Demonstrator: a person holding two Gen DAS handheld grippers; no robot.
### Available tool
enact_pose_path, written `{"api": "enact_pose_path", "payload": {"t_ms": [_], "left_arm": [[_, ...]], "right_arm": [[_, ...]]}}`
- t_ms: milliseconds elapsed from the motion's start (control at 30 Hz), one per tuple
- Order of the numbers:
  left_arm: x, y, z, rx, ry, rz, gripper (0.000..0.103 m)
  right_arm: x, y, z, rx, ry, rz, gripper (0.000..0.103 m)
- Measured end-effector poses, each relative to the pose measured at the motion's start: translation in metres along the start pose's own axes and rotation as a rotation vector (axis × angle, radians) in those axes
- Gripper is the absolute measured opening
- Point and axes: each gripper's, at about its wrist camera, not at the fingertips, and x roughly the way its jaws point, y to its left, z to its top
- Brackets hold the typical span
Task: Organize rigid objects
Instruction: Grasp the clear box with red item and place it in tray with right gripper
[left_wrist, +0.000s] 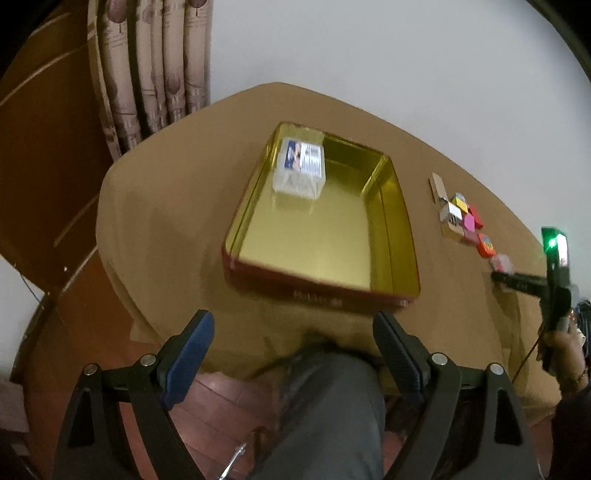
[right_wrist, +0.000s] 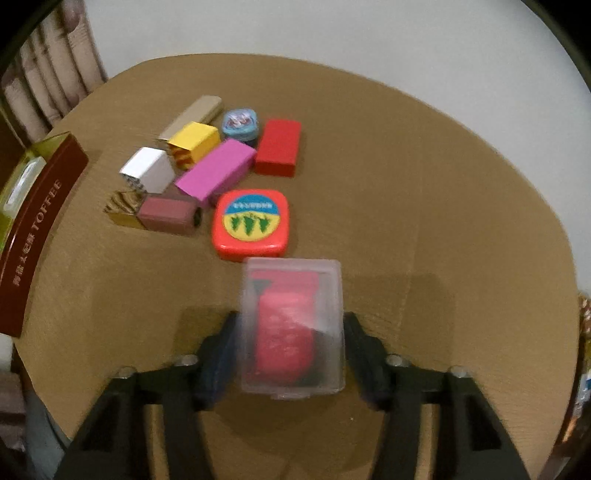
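Observation:
A gold-lined tin with red walls (left_wrist: 295, 284) stands on the tan table, and a clear labelled box (left_wrist: 301, 168) lies in its far left corner. My left gripper (left_wrist: 291, 319) hangs open and empty above the table's near edge, in front of the tin. In the right wrist view my right gripper (right_wrist: 291, 317) is shut on a clear plastic case (right_wrist: 291, 347) with red contents, one pad against each long side. Just beyond the case lie an orange square tin (right_wrist: 251, 223), a pink box (right_wrist: 216, 171), a red box (right_wrist: 277, 147) and several other small boxes.
The tin's red wall marked TOFFEE (right_wrist: 40, 221) stands at the left of the right wrist view, close to the small boxes. A person's grey trouser leg (left_wrist: 328, 406) lies below the left gripper. Curtains (left_wrist: 147, 74) and a white wall stand behind the table.

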Motion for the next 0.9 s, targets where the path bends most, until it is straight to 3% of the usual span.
{"api": "enact_pose_path", "payload": {"t_ms": [133,233,333,433,533,667,900], "left_arm": [[-0.003,-0.005,-0.021,0.031,-0.012,0.016,0.085],[-0.010,-0.005,-0.028,0.050,-0.056,0.064,0.085],[-0.015,-0.005,-0.031,0.064,-0.099,0.098,0.085],[-0.019,-0.001,-0.035,0.073,-0.120,0.108,0.085],[-0.020,0.001,-0.036,0.073,-0.122,0.108,0.085],[-0.024,0.006,-0.035,0.064,-0.150,0.114,0.086],[-0.014,0.012,-0.033,0.043,-0.119,0.095,0.086]], "right_arm": [[-0.037,0.015,0.002,-0.023,-0.079,0.035,0.054],[-0.078,0.041,0.015,-0.036,-0.136,0.136,0.054],[-0.116,0.082,0.039,-0.050,-0.169,0.295,0.054],[-0.129,0.130,0.070,-0.064,-0.151,0.444,0.054],[-0.114,0.183,0.104,-0.059,-0.093,0.553,0.054],[-0.082,0.242,0.124,-0.064,-0.018,0.541,0.054],[-0.016,0.276,0.139,-0.014,0.078,0.457,0.054]]}}
